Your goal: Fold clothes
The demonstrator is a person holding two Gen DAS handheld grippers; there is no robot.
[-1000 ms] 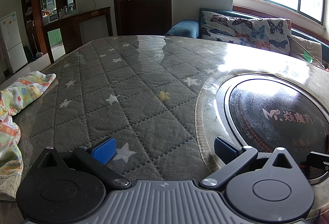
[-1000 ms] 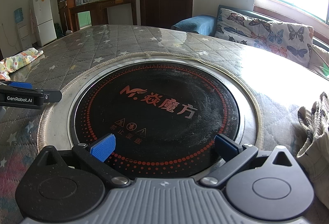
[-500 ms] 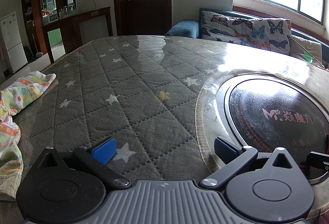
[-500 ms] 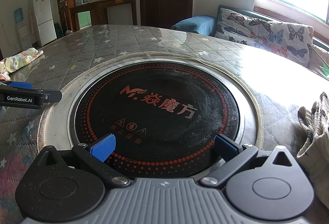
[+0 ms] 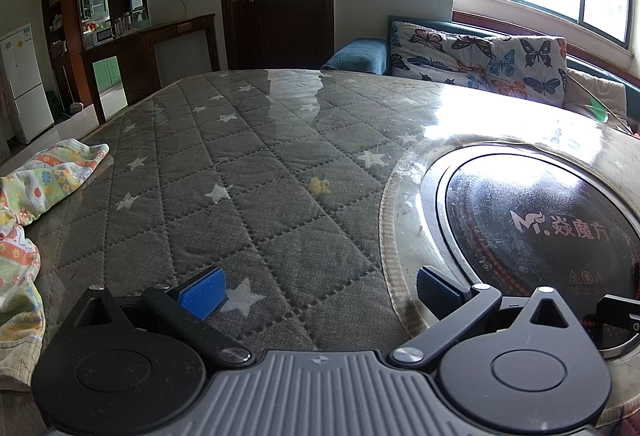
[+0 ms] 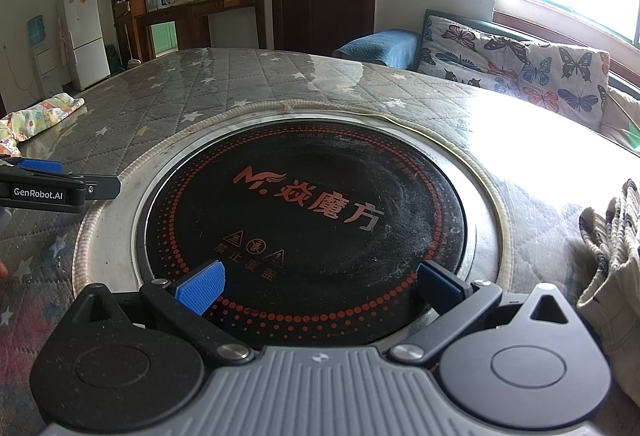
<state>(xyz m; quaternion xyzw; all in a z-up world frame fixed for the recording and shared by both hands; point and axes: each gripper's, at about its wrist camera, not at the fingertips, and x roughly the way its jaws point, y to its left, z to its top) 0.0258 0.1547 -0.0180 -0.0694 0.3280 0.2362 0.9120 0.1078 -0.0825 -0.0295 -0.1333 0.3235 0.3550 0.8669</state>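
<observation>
**Both grippers idle and empty, clothes off to the sides, nothing grabbed yet**

Left gripper (image 5: pixel 318 290): jaws spread wide, nothing between the blue pads (image 5: pixel 203 293), which hover low over the quilted star table cover (image 5: pixel 248 172). Right gripper (image 6: pixel 318 286): also spread wide, holding nothing, parked over the near edge of the round black cooktop (image 6: pixel 308 212) set into the table.

Clothes: 1 colourful patterned garment (image 5: pixel 36 188) lies crumpled at the far left table edge, well apart from the left gripper's pads. 1 checked beige garment (image 6: pixel 612 256) sits bunched at the right edge, near the right gripper but not touching it. In the right wrist view the left gripper shows side-on at the left (image 6: pixel 52 188), between the colourful garment and the cooktop.

Judgement: task at the very start, 0 folds done; next step is probably reaching for 1 garment and spreading it flat.

Risks:
- Both garments hang near table edges. A 1-layer pinch or a drag from 1 corner could pull either off the table.
- Cover has a glossy film and glare from the window on the right, so cloth may slide rather than stay put when flattened.
- Spreading over the cooktop ring could snag fabric on the raised rim (image 6: pixel 288 104); cannot tell if the plate is warm.
- Crumpled heaps hide the seams, so the pads may grab 2 layers and twist the fold.
</observation>
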